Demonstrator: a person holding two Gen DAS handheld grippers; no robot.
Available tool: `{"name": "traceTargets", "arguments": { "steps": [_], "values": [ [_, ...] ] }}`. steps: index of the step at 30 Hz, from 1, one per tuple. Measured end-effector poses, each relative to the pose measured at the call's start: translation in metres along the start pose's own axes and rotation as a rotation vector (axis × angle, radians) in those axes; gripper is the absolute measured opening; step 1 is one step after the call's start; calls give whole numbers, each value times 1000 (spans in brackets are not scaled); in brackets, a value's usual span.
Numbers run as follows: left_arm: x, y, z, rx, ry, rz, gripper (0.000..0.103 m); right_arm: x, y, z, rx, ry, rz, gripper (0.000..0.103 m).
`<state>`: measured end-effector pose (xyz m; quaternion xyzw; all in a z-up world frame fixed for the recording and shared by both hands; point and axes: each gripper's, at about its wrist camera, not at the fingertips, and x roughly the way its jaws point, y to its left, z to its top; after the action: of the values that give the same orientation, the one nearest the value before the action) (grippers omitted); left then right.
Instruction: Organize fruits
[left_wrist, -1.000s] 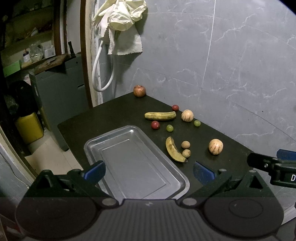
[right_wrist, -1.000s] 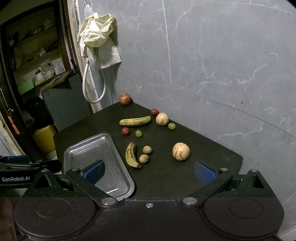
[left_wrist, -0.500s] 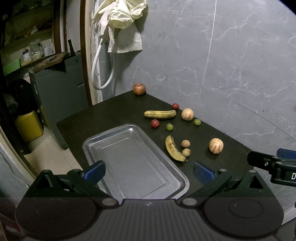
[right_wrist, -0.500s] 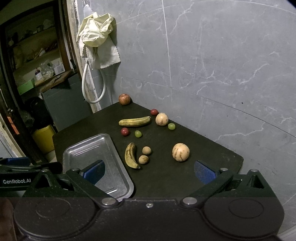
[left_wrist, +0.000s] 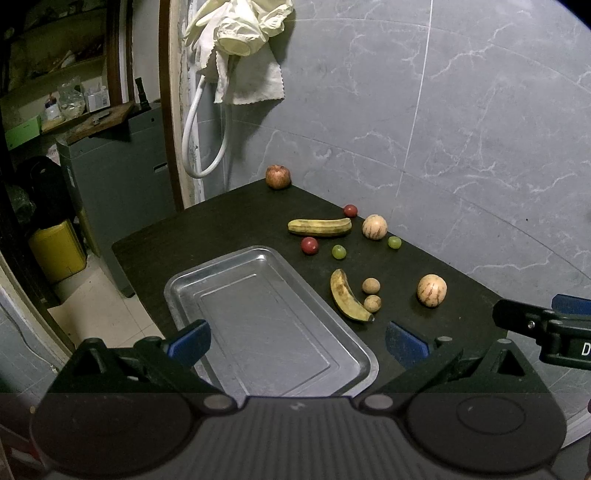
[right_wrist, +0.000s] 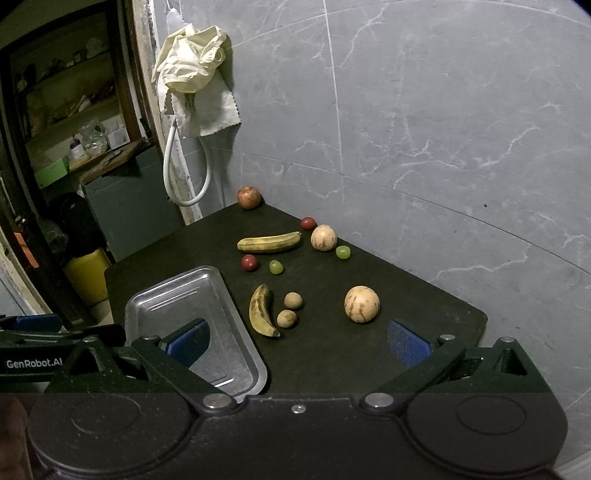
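Note:
An empty metal tray (left_wrist: 229, 273) lies on the black table (left_wrist: 207, 229); it also shows in the right wrist view (right_wrist: 173, 291). Fruit lies right of it: two bananas (left_wrist: 347, 295) (left_wrist: 319, 227), two striped melons (left_wrist: 431, 290) (left_wrist: 374, 227), two small brown fruits (left_wrist: 371, 285), red fruits (left_wrist: 309, 245), green grapes (left_wrist: 338, 252), and an apple (left_wrist: 277, 177) at the far corner. My left gripper (left_wrist: 297, 341) is open above the tray's near end. My right gripper (right_wrist: 297, 341) is open, empty, short of the near banana (right_wrist: 258, 310) and melon (right_wrist: 361, 304).
A grey marble wall (left_wrist: 443, 129) backs the table. A cloth and white hose (left_wrist: 236, 48) hang at the wall's left edge. Left of the table are a grey cabinet (left_wrist: 118, 166), a yellow container (left_wrist: 57, 249) on the floor, and cluttered shelves.
Both grippers have shifted only slightly; the scene sits marginally lower and closer in view. Nothing was grasped or moved.

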<state>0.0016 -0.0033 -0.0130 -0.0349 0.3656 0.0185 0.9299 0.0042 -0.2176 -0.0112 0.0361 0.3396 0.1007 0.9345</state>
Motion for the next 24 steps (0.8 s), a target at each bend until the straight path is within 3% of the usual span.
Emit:
{"name": "traceTargets", "arguments": {
  "steps": [24],
  "values": [
    [4,2,-1,-1,4,-7,103,3,0,1,0,1,-3,102]
  ]
}}
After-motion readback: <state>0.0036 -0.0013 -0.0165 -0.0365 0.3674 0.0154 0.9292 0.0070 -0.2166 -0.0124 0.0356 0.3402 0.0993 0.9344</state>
